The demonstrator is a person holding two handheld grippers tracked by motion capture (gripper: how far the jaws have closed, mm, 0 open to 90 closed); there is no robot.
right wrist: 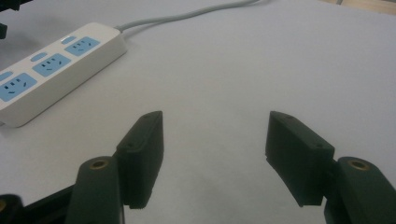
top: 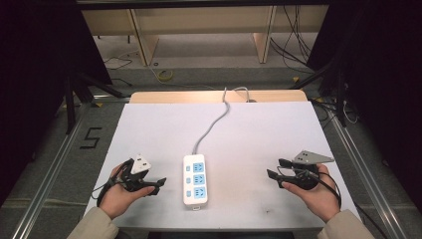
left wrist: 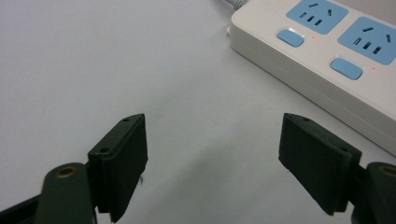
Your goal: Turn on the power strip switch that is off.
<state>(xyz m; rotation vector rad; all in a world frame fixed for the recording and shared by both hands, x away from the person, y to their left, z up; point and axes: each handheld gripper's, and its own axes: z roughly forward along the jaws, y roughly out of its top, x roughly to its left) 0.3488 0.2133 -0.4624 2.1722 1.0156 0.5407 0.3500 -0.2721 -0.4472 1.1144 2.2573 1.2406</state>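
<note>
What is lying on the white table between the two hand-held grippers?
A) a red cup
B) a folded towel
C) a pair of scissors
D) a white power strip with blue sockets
D: a white power strip with blue sockets lies between the left gripper and the right gripper, its grey cable running toward the table's far edge.

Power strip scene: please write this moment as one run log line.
left gripper: open, empty | right gripper: open, empty | power strip: between them, untouched
</note>
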